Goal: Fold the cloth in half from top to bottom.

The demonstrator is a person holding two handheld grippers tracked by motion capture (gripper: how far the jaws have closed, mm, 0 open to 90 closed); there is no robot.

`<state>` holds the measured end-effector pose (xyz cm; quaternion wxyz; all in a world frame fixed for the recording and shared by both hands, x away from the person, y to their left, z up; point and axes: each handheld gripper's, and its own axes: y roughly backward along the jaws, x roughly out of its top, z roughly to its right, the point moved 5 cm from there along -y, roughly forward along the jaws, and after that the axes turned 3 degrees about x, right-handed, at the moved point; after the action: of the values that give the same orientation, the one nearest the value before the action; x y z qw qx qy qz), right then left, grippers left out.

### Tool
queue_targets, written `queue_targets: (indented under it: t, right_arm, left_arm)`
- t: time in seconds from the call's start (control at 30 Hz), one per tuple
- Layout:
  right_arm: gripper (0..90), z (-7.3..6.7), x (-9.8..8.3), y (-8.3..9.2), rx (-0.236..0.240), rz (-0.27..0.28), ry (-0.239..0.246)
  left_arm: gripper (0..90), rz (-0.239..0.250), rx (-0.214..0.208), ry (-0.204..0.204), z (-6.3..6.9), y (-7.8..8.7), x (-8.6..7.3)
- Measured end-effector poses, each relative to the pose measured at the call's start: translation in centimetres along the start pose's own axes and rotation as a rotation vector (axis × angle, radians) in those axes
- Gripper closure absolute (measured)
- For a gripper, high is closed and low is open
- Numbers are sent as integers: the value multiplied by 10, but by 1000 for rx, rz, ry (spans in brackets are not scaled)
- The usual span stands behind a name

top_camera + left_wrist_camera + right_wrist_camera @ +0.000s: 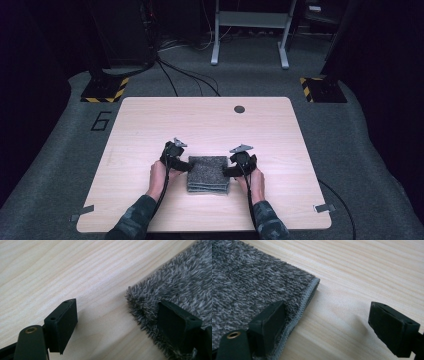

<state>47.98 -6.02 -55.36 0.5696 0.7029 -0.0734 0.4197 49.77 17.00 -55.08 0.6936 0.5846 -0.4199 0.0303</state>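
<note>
A folded grey fleecy towel (208, 174) lies on the light wooden table (210, 120), a little in front of its middle. My left gripper (185, 166) sits at the towel's left edge, held by a hand in a camouflage sleeve. In the left gripper view the gripper (117, 310) is open: one jaw hangs over the towel (180, 282), the other over bare wood. My right gripper (229, 170) is at the towel's right edge. It (328, 310) is open too, straddling the hemmed edge of the towel (249, 277).
A dark round grommet (239, 109) sits near the table's far edge. Tape strips (81, 212) mark the front corners. Beyond the table are grey carpet, cables, a floor mark "6" (101, 120) and metal frame legs (250, 30).
</note>
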Motion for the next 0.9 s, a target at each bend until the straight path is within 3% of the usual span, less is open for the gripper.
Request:
queue_targets:
  t: [0.27,0.37,0.57,0.7,0.77,0.9]
  right_arm:
    - [116,3,0,0,3,-9,-3]
    - [122,4,2,0,13,0,15]
    - [113,11,3,15,66,42,-18]
    - [112,19,2,32,74,71,-25]
    - [111,25,0,41,76,83,-26]
    - [111,38,-6,61,67,108,-42]
  left_arm:
    - [191,-4,1,2,1,-1,2]
    - [149,7,7,12,-1,3,3]
    - [143,71,-2,35,-4,27,2]
    - [131,101,-1,32,-5,42,-1]
    - [123,119,10,16,-7,59,-6]
    - [113,128,27,-2,-12,73,-15]
